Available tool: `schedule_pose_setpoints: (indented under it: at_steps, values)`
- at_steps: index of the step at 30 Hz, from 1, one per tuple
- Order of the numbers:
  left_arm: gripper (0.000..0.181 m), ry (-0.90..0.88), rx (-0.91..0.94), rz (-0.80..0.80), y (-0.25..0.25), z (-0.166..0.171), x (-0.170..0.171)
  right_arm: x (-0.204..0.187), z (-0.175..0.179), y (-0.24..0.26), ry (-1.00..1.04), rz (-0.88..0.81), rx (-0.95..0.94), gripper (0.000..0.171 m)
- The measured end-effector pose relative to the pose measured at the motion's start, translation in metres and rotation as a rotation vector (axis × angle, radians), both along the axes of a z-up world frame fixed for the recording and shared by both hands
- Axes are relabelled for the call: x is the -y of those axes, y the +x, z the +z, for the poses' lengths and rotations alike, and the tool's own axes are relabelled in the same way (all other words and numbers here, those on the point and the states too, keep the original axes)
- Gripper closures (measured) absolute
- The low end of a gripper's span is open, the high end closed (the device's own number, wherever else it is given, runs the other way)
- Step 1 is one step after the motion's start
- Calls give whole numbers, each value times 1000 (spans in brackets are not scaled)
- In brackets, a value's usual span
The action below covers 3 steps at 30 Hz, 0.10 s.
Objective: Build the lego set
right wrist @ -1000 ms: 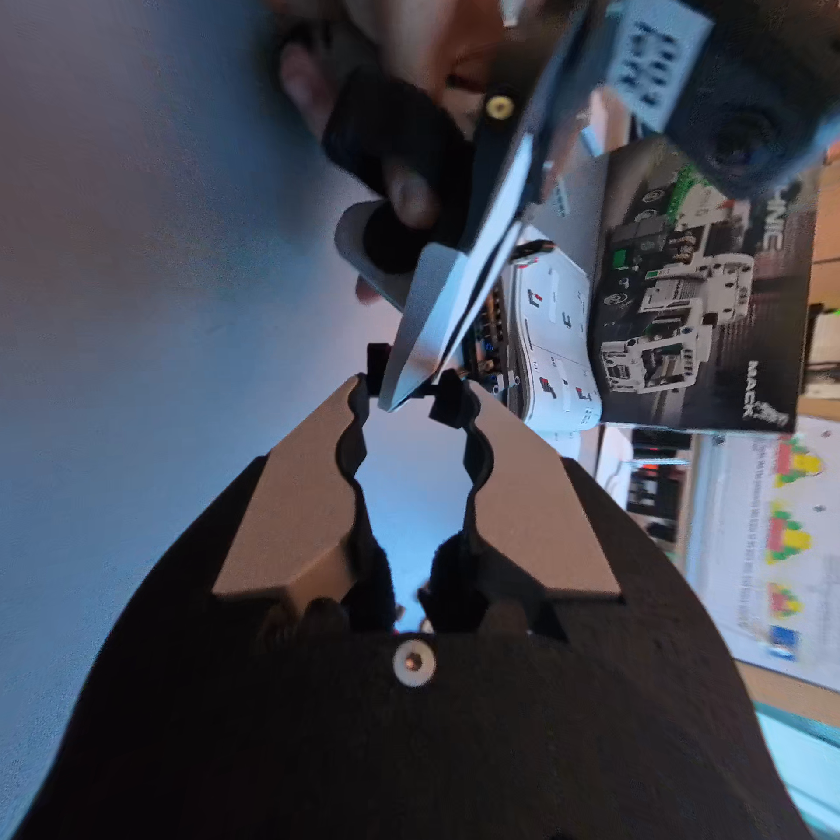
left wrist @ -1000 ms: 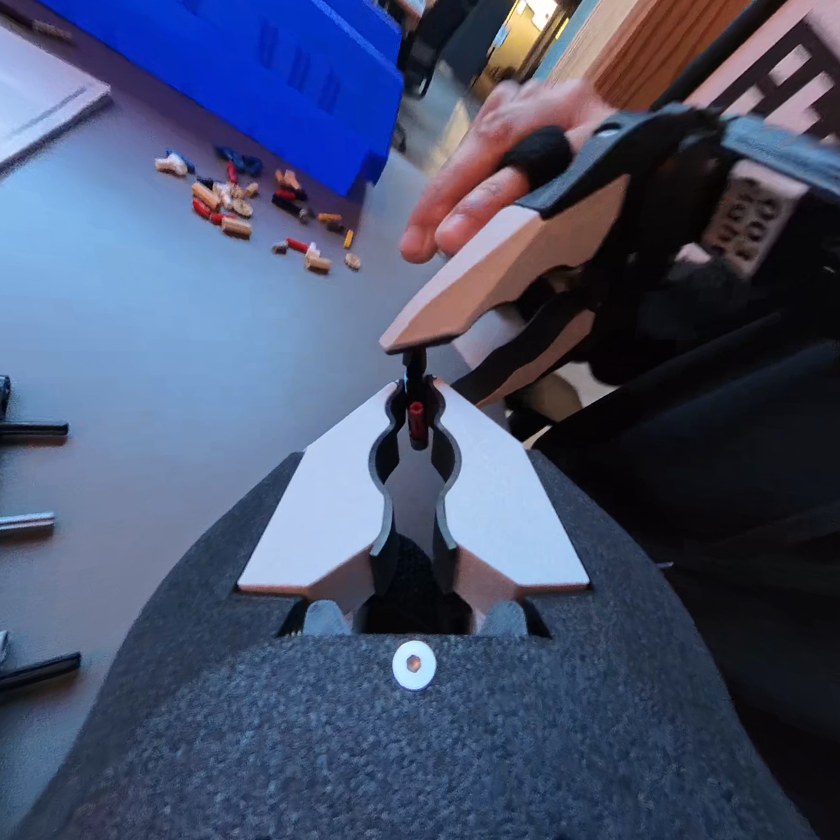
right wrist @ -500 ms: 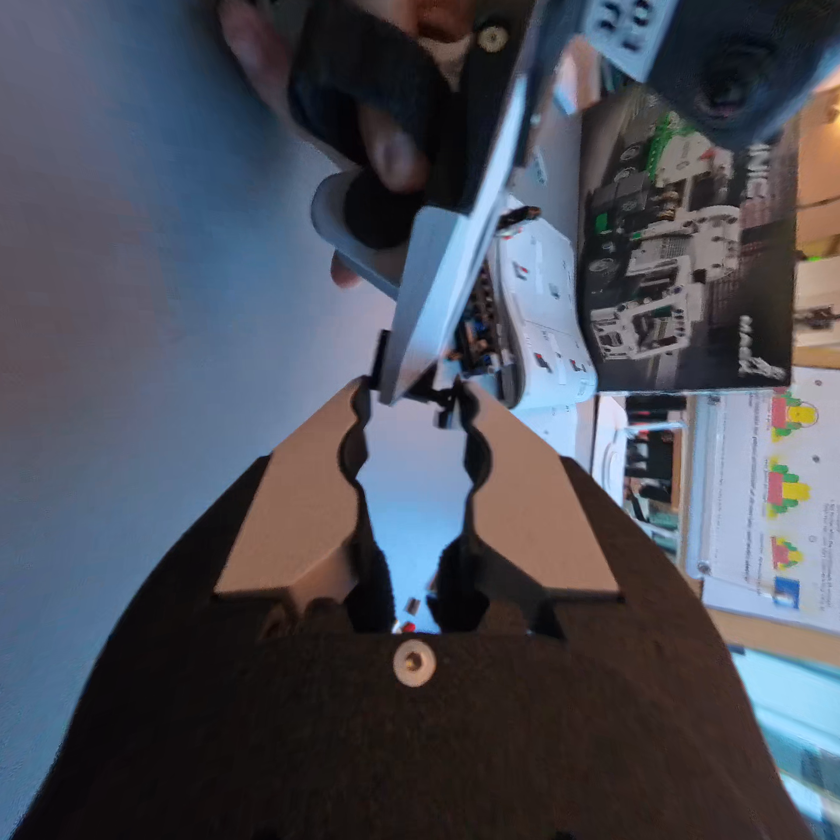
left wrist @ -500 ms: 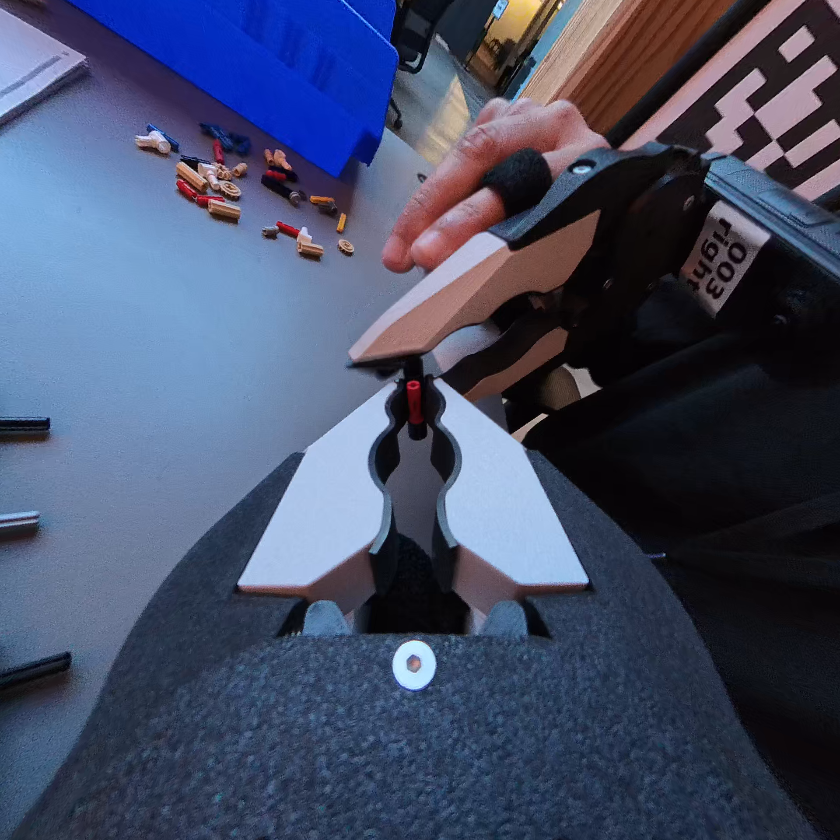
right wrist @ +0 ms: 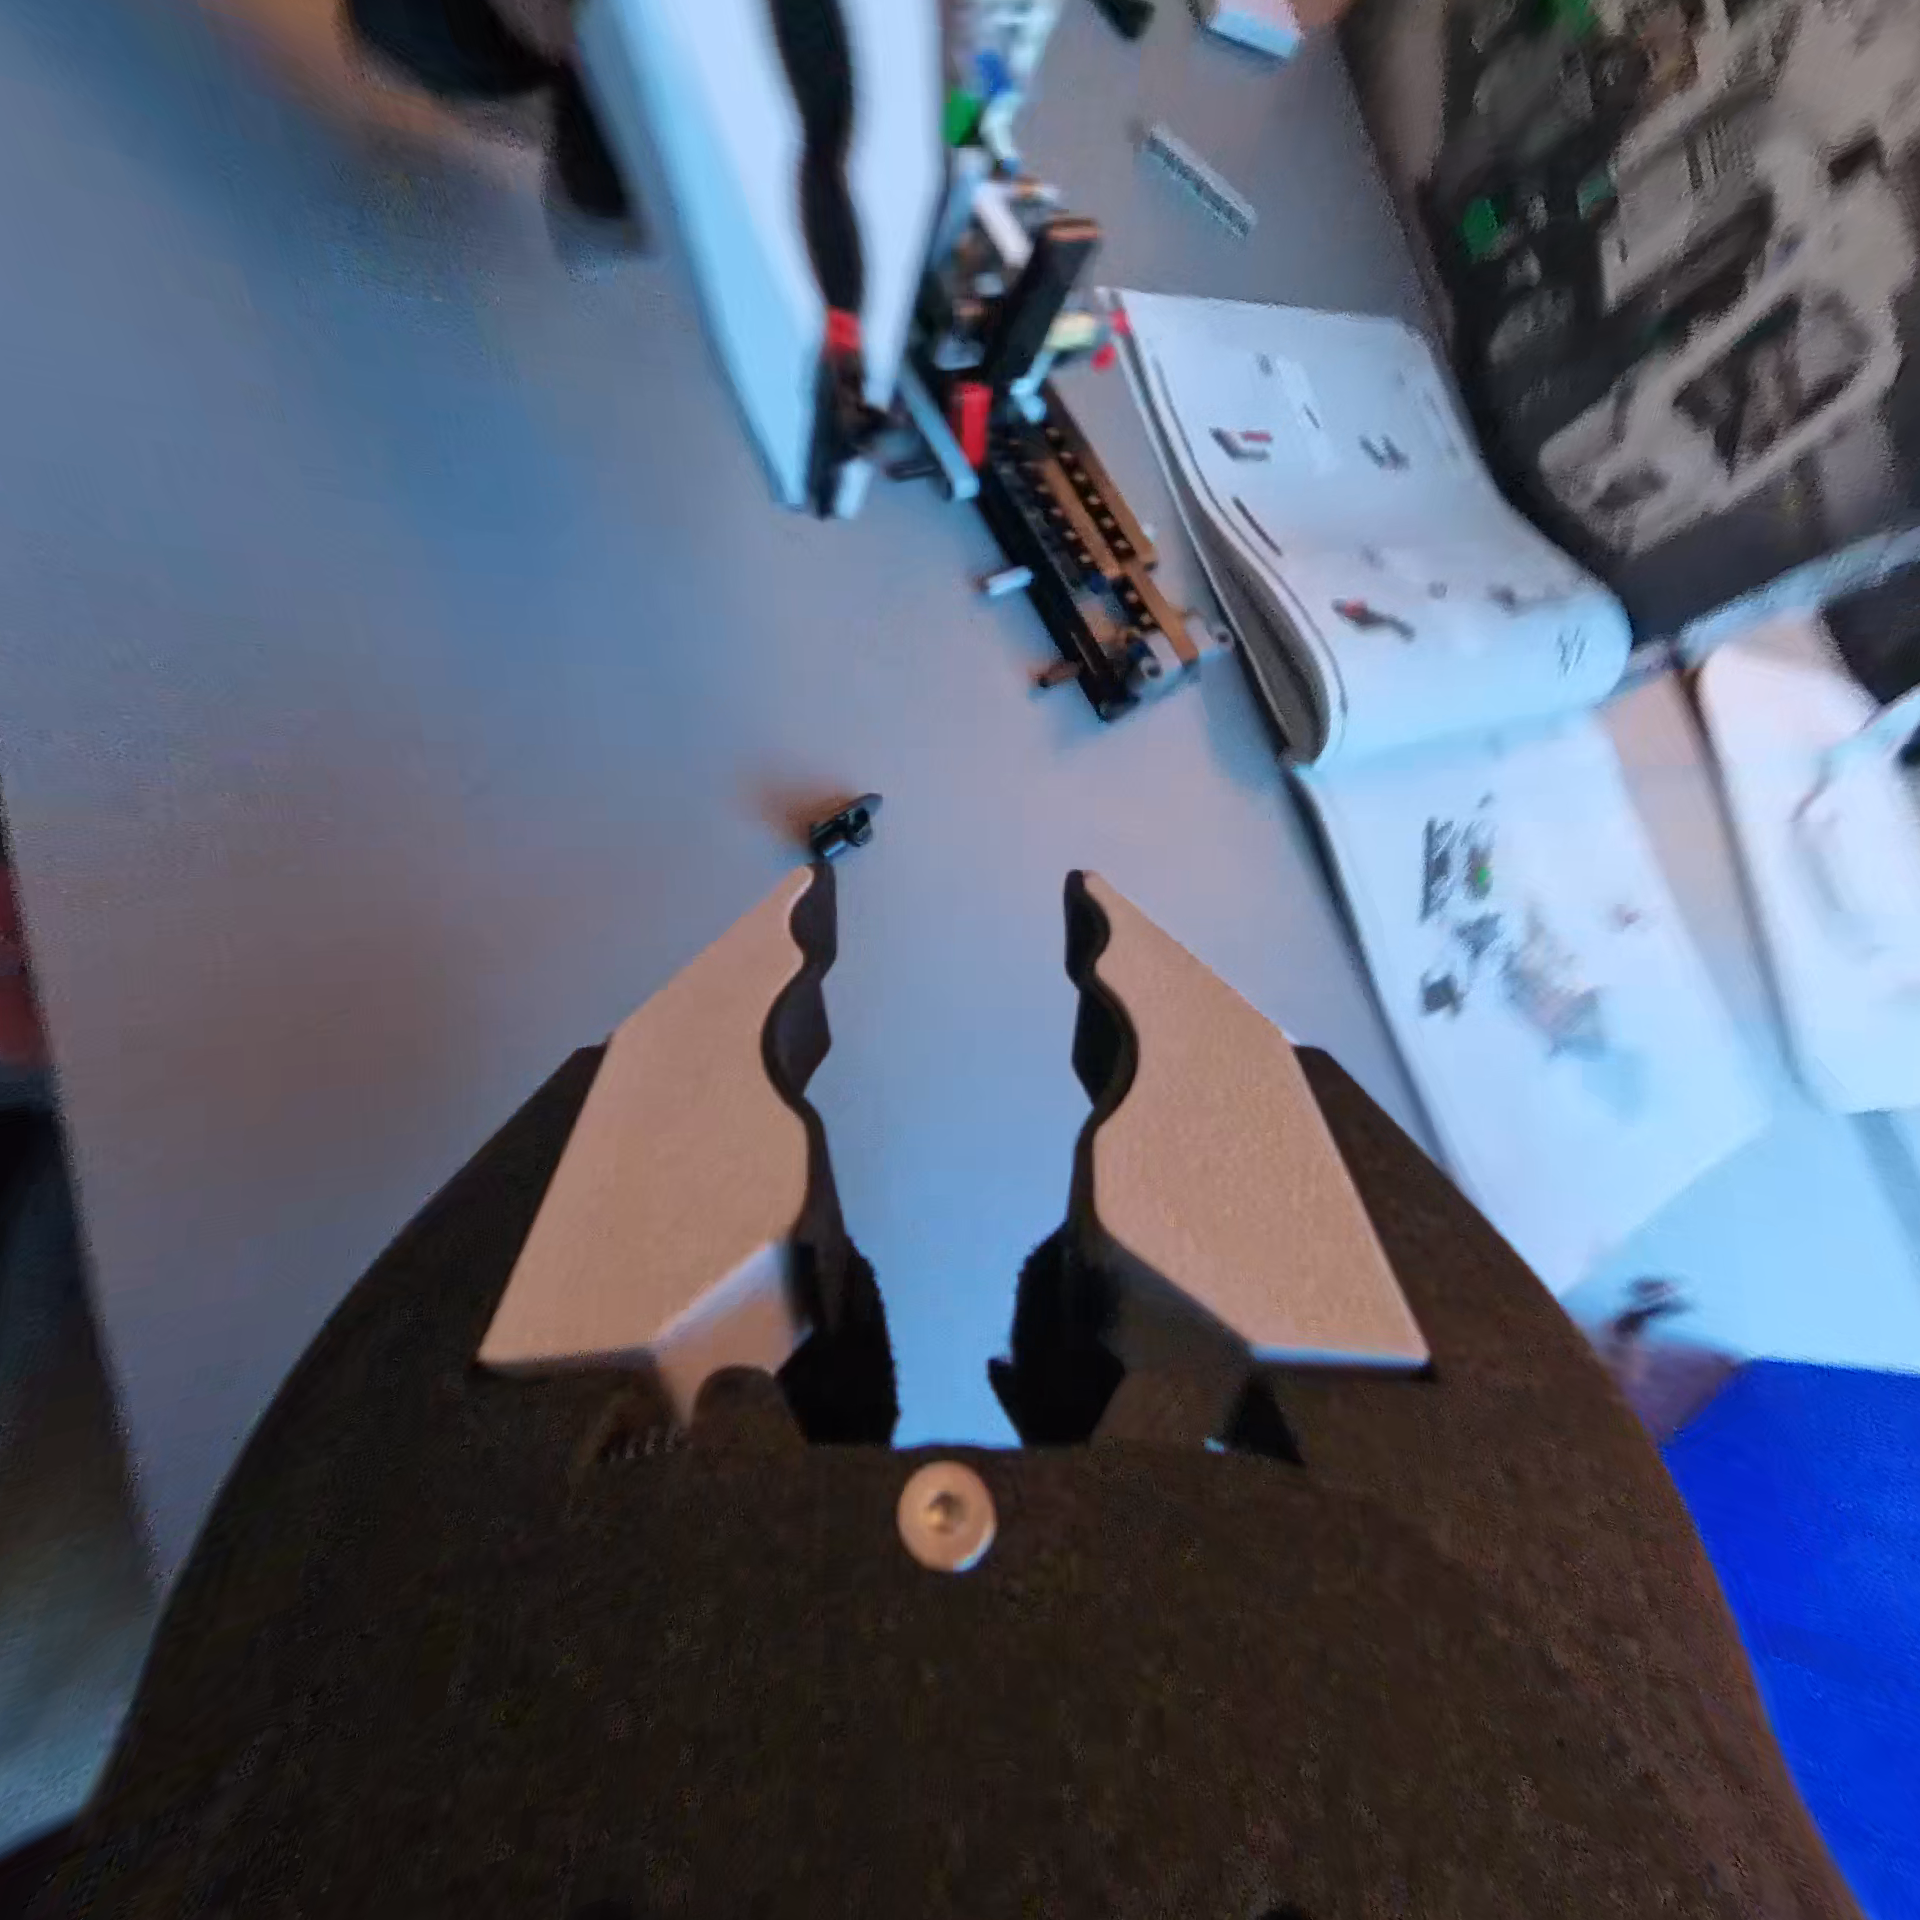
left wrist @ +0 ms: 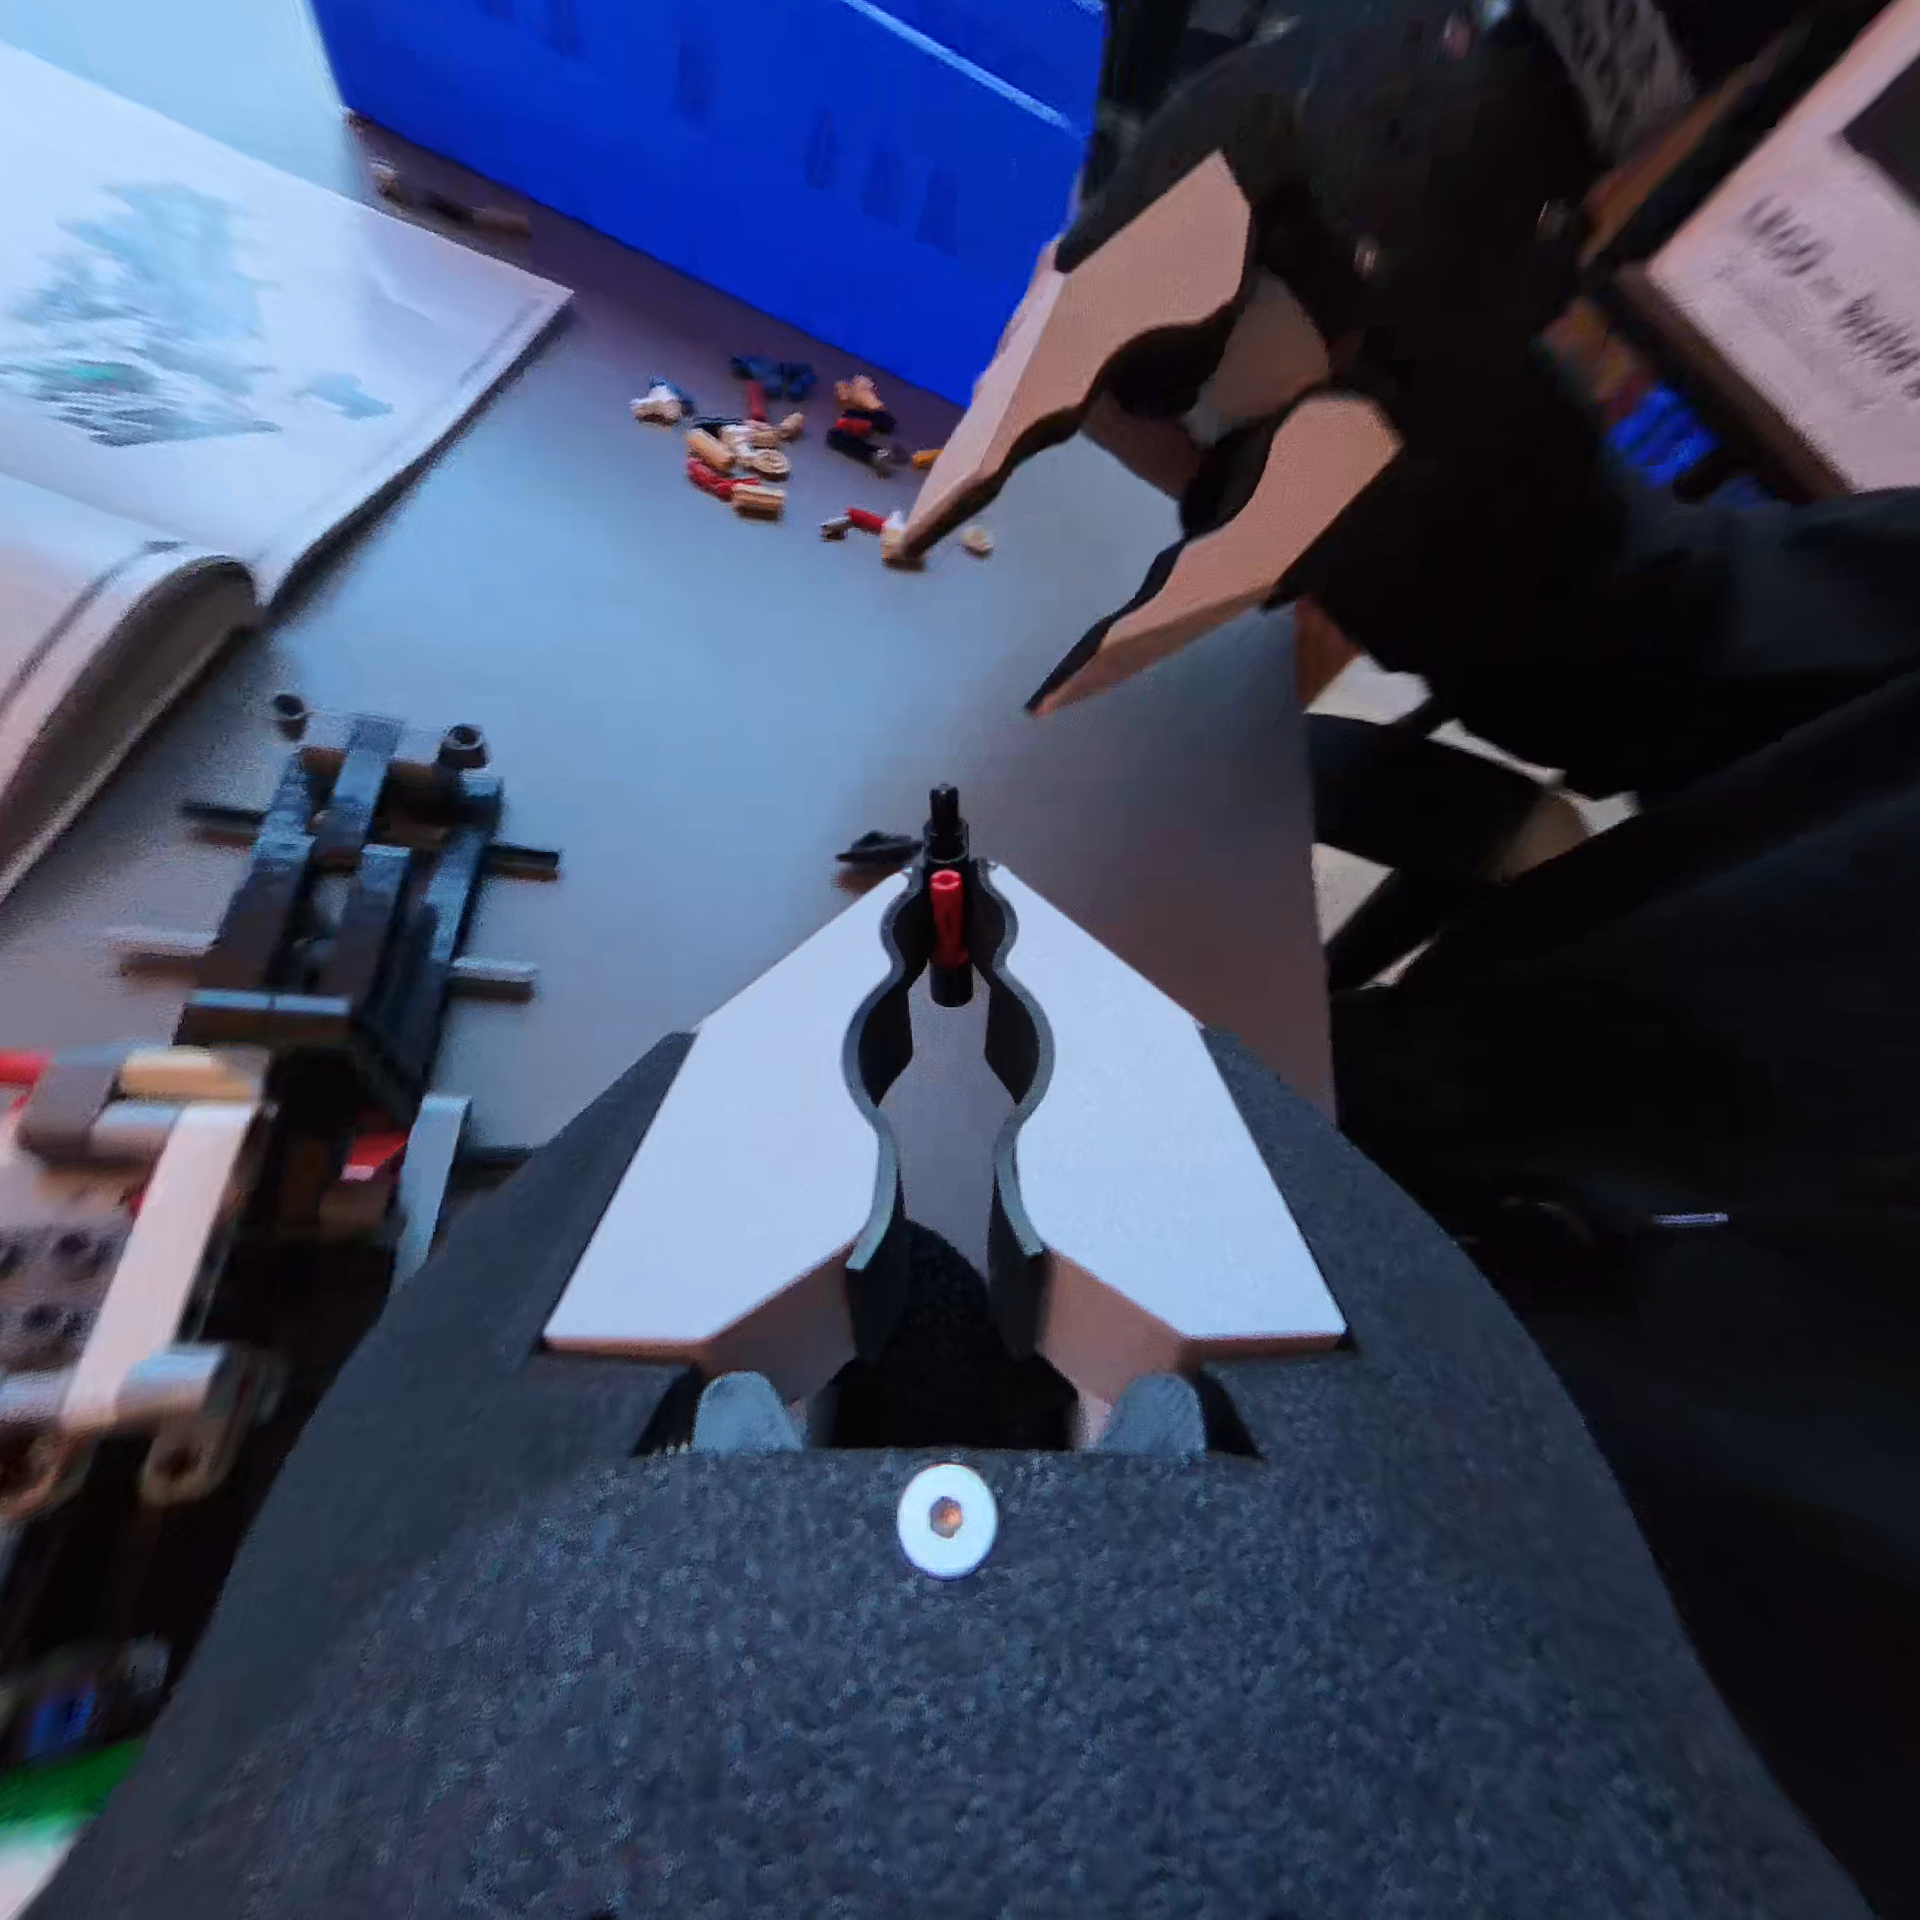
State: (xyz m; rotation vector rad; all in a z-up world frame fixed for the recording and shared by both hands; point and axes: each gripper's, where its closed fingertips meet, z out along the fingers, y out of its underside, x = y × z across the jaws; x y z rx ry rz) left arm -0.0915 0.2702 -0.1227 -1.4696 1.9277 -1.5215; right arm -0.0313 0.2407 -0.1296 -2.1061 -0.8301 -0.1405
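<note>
My left gripper [left wrist: 945, 883] is shut on a small red and black lego piece [left wrist: 945, 914], held above the grey table [left wrist: 665, 644]. My right gripper [right wrist: 948, 883] is open and empty above the table; it also shows in the left wrist view [left wrist: 977, 623] at the upper right. A small black lego part [right wrist: 844, 821] lies on the table just past my right fingertips, also in the left wrist view [left wrist: 878, 847]. The black lego chassis [left wrist: 353, 894] lies at the left, also in the right wrist view [right wrist: 1081, 530].
An open instruction booklet [left wrist: 208, 343] lies at the far left, also in the right wrist view [right wrist: 1382, 520]. A pile of small loose lego parts [left wrist: 769, 447] sits before a blue bin [left wrist: 727, 135]. The set's box [right wrist: 1662, 260] stands at the far right.
My right gripper has opened and pulled away from my left gripper. The small black part now lies on the table. My left gripper has swung toward the chassis, still holding its piece.
</note>
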Motion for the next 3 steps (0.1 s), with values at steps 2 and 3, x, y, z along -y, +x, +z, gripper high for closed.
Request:
schedule_pose_setpoints:
  at_steps: [2, 3]
  values:
    - [175, 79, 9, 35, -9, -1, 3, 9, -6, -6, -80, -69, -216, 121]
    - [175, 105, 20, 44, -11, -1, 7, 12, -13, -14, -121, -89, -273, 124]
